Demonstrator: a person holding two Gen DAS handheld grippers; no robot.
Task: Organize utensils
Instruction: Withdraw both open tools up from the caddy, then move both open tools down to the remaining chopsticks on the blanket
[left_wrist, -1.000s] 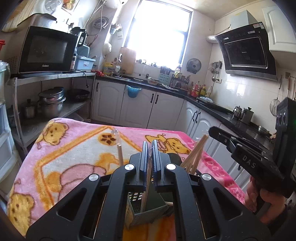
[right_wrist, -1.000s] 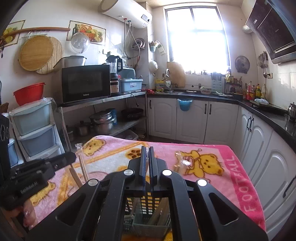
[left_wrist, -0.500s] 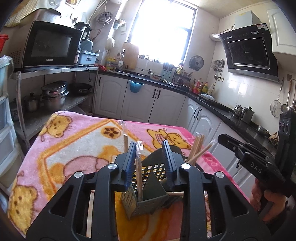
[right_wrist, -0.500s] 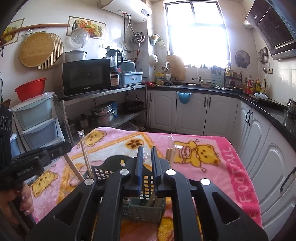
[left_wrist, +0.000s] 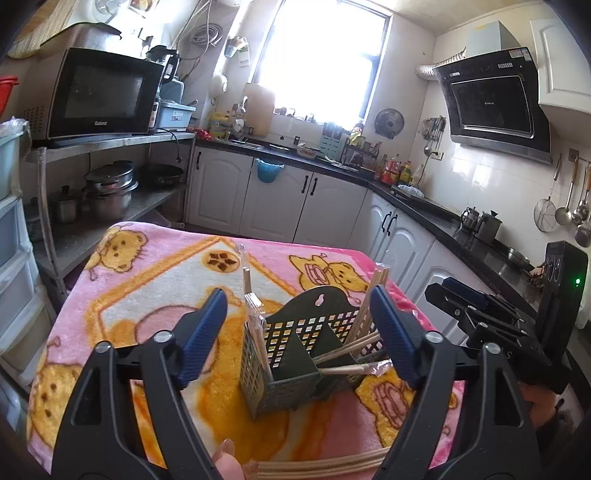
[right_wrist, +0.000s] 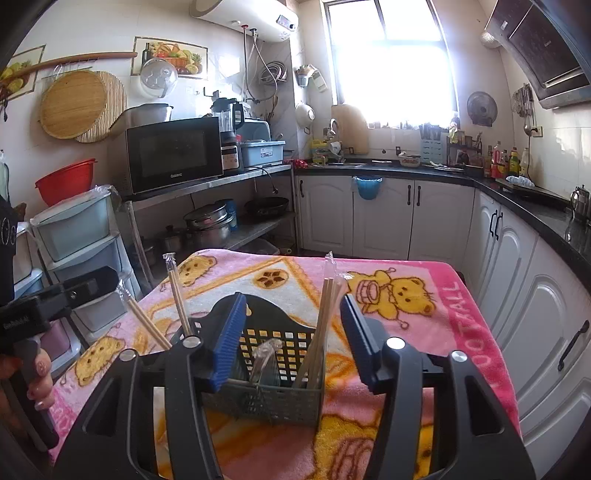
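Observation:
A dark green slotted utensil caddy (left_wrist: 291, 347) (right_wrist: 280, 402) stands on the pink bear blanket (left_wrist: 147, 280). Several wrapped wooden chopsticks (left_wrist: 373, 295) (right_wrist: 325, 317) stand or lean in its compartments. My left gripper (left_wrist: 299, 334) is opening wide just short of the caddy, and its blue pads touch nothing. My right gripper (right_wrist: 295, 339) is opening too; the caddy shows in its gap but the pads do not press on it. Each view shows the other gripper at its side: the right one (left_wrist: 454, 299) and the left one (right_wrist: 88, 284). More chopsticks (left_wrist: 325, 465) lie at the near edge.
A metal shelf with a microwave (right_wrist: 173, 158) and pots (left_wrist: 110, 192) stands left of the table, with plastic drawers (right_wrist: 77, 236) beside it. White cabinets (right_wrist: 388, 214) and a dark counter run along the back and right. A hand (right_wrist: 37, 373) holds the left gripper's handle.
Both grippers went from shut to open and drew back from the caddy. The chopsticks they carried now stand loose in its compartments.

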